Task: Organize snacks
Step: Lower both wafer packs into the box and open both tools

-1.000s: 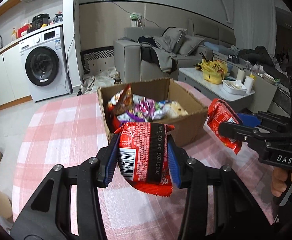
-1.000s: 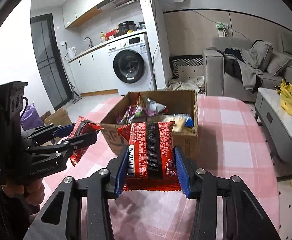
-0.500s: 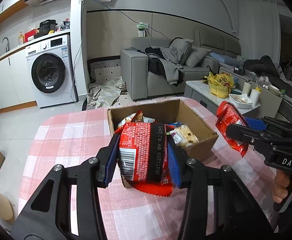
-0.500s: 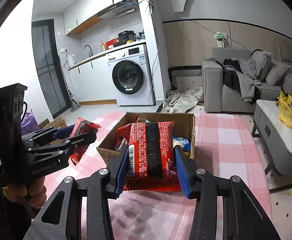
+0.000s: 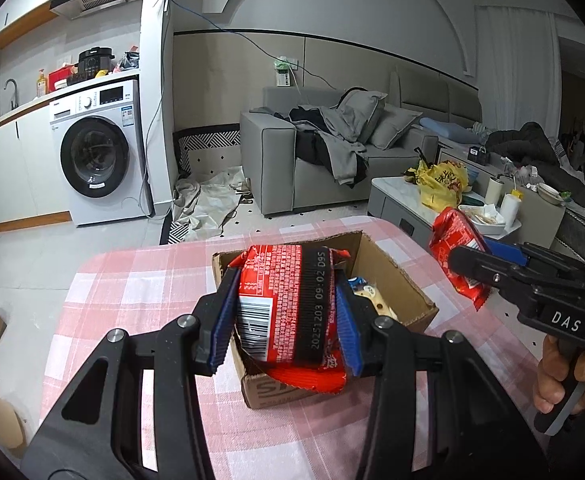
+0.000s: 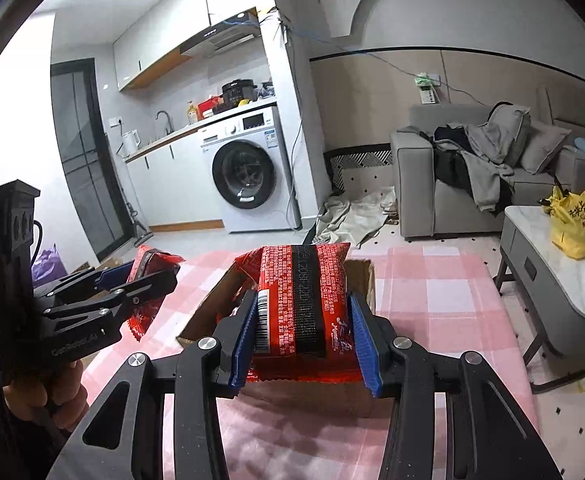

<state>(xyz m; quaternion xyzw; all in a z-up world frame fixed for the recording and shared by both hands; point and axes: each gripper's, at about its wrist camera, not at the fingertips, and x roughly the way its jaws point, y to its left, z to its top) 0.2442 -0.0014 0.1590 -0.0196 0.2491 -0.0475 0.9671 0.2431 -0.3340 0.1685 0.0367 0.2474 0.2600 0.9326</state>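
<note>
My left gripper is shut on a red snack packet and holds it above the near part of an open cardboard box. My right gripper is shut on a second red snack packet over the same box. The box holds other snacks, mostly hidden behind the packets. Each gripper shows in the other's view: the right one at the box's right, the left one at its left, each with its red packet.
The box stands on a table with a pink checked cloth. Beyond are a washing machine, a grey sofa and a low white table with a yellow bag.
Both grippers have risen and moved forward with their packets, from in front of the box to above it. The box now sits lower and nearer in both views.
</note>
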